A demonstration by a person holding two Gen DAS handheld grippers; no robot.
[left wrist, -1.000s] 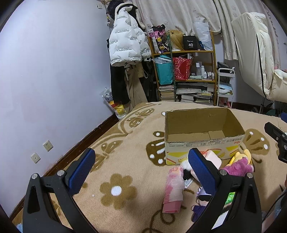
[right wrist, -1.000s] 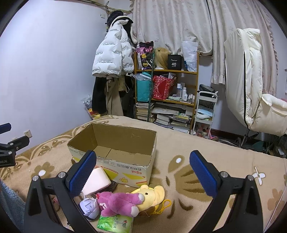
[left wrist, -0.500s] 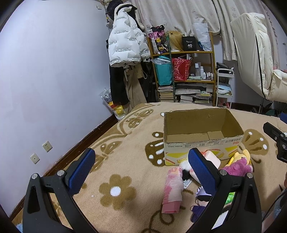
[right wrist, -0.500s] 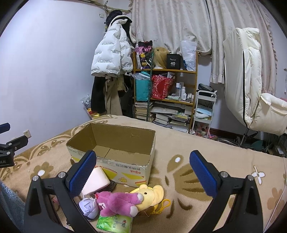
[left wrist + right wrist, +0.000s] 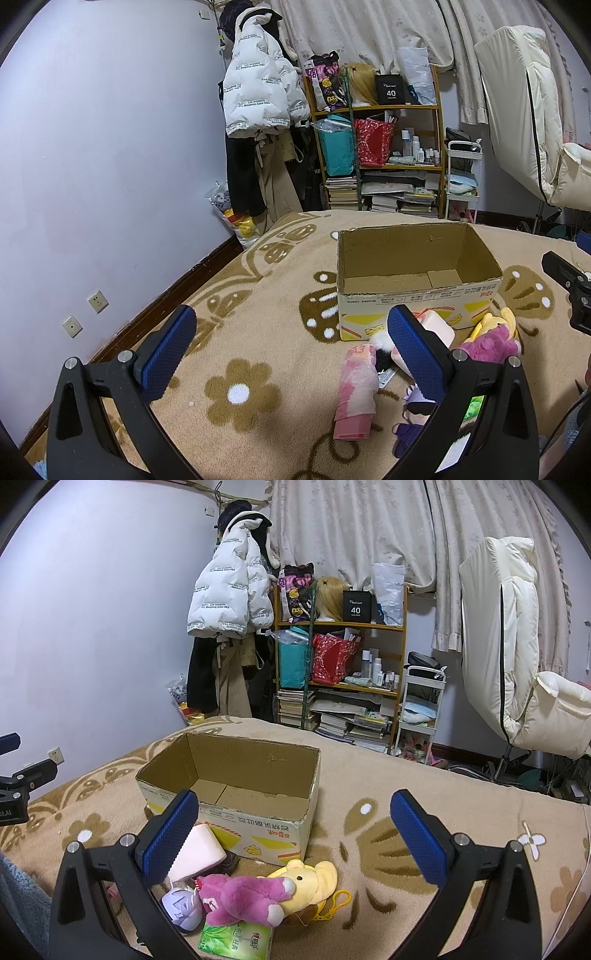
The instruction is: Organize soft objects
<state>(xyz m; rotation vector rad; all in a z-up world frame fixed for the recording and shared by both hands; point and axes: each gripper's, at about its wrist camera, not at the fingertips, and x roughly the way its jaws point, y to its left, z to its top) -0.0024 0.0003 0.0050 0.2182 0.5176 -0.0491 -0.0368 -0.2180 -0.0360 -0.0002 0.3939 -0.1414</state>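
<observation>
An open, empty cardboard box [image 5: 236,805] [image 5: 417,284] stands on the beige flowered blanket. In front of it lies a pile of soft things: a magenta plush [image 5: 240,897] [image 5: 487,343], a yellow plush bear [image 5: 310,878], a small lilac plush [image 5: 181,904], a pale pink block [image 5: 195,853] [image 5: 439,328], a green tissue pack [image 5: 236,941] and a pink wrapped pack [image 5: 356,391]. My left gripper [image 5: 288,350] is open and empty, above the blanket left of the pile. My right gripper [image 5: 295,834] is open and empty, above the pile and box front.
A cluttered wooden shelf [image 5: 340,679] with bags and books, hanging coats [image 5: 229,590] and a white cart [image 5: 421,709] stand past the blanket's far edge. A cream padded chair [image 5: 517,657] is at the right. The purple wall [image 5: 92,166] runs along the left.
Both views have shifted only slightly; the box and pile sit a touch lower in frame. Both grippers stay open and nothing has been picked up.
</observation>
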